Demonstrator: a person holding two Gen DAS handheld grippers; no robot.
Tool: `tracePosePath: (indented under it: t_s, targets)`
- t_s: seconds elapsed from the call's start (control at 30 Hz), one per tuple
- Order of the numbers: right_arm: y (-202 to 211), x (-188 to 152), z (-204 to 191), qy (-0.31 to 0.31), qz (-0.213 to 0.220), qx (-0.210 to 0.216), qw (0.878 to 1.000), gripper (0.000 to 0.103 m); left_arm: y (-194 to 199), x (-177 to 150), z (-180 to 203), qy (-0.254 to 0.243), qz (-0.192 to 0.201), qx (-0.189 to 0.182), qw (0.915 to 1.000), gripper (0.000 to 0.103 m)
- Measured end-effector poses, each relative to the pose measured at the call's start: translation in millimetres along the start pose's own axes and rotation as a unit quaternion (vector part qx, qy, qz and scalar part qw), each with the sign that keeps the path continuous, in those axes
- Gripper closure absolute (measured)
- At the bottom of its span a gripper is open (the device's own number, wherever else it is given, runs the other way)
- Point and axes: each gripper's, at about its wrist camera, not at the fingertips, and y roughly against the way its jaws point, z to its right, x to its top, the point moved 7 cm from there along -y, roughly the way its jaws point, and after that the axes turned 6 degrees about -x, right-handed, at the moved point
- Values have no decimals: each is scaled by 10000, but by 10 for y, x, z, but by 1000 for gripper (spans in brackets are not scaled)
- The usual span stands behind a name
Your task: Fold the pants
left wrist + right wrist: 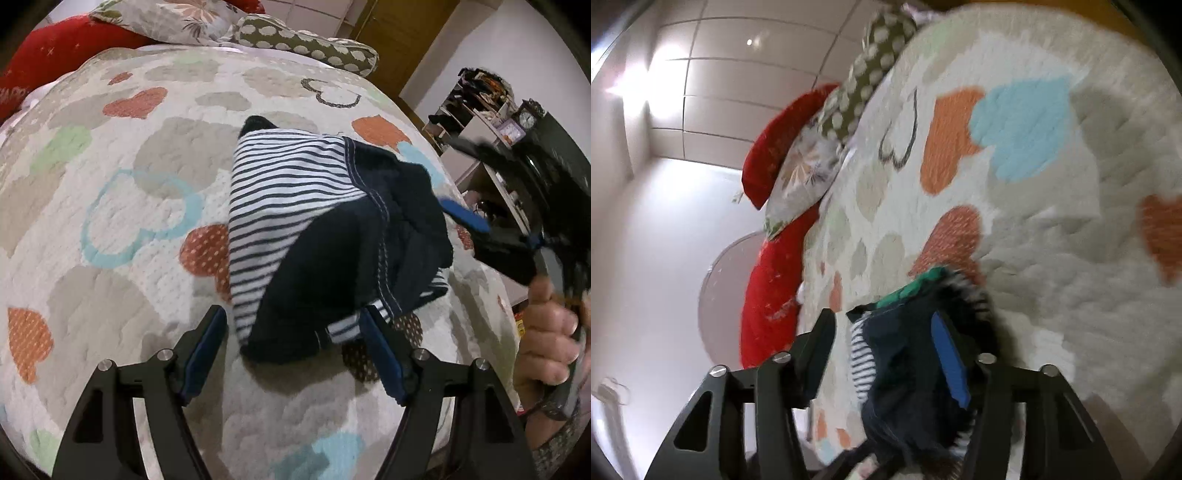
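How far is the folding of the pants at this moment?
Done: the striped pants already lie bunched in a compact heap on the quilt. In hand: nothing gripped; the left gripper and right gripper are open around its edges. Left: flattening and neatening.

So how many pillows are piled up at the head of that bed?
3 in view: a red pillow at the far left, a floral pillow lying on it, and a brown dotted pillow to the right of those. More may be hidden behind them.
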Motion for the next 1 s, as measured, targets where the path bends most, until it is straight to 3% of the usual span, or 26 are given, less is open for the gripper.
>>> tracePosePath:
  t_s: [0.13, 0.27, 0.3, 0.37, 0.43, 0.53, 0.6, 0.63, 0.67, 0.73, 0.8, 0.83, 0.87, 0.9, 0.97, 1.0]
  targets:
    - [396, -117, 196, 61, 316, -299, 9990, 34, 281, -105, 9, 116, 264, -8, 9996, 29]
    - [609, -346, 189, 472, 601, -742, 9943, 34, 799, -101, 137, -265, 1154, 602, 9911, 28]
    - [681, -425, 136, 711, 708, -914, 9907, 34, 1008, -86, 199, -420, 1562, 902, 9827, 26]
    - [822, -553, 28, 1162, 934, -1226, 9812, 34, 1306, -71, 302, -595, 2159, 1255, 9665, 10]
    - [932, -660, -122, 1611, 1189, -1541, 9676, 34, 1689, -88, 421, -706, 2948, 1580, 9398, 1]
    - [1164, -799, -355, 2140, 1626, -1751, 9471, 34, 2142, -136, 527, -749, 3850, 1913, 8998, 0]
    - [1317, -880, -528, 2443, 2000, -1854, 9305, 29, 2332, -145, 547, -726, 4153, 2049, 8833, 0]
    - [1400, -931, -605, 2597, 2221, -1880, 9208, 26, 2396, -153, 545, -660, 4198, 2101, 8805, 0]
    - [1477, -993, -681, 2750, 2474, -1902, 9094, 18, 2418, -153, 534, -604, 4160, 2142, 8817, 0]
    - [1586, -1113, -775, 2988, 2983, -1979, 8846, 3, 2397, -137, 516, -560, 3952, 2083, 8929, 0]
    - [1585, -1228, -779, 3208, 3333, -2092, 8615, 0, 2315, -138, 501, -571, 3737, 1949, 9051, 0]
    - [1523, -1267, -756, 3297, 3288, -2148, 8585, 0, 2237, -133, 469, -559, 3580, 1963, 9112, 0]
    - [1416, -1275, -703, 3326, 3069, -2245, 8630, 0, 2167, -144, 450, -548, 3434, 1952, 9170, 0]
    - [1291, -1270, -635, 3306, 2753, -2334, 8720, 0, 2028, -136, 399, -506, 3124, 1890, 9296, 0]
    - [1096, -1269, -505, 3168, 2183, -2350, 8926, 0, 1820, -166, 329, -380, 2708, 1746, 9459, 0]
    - [1069, -1278, -469, 3119, 2117, -2388, 8949, 0, 1685, -193, 258, -235, 2429, 1640, 9558, 0]
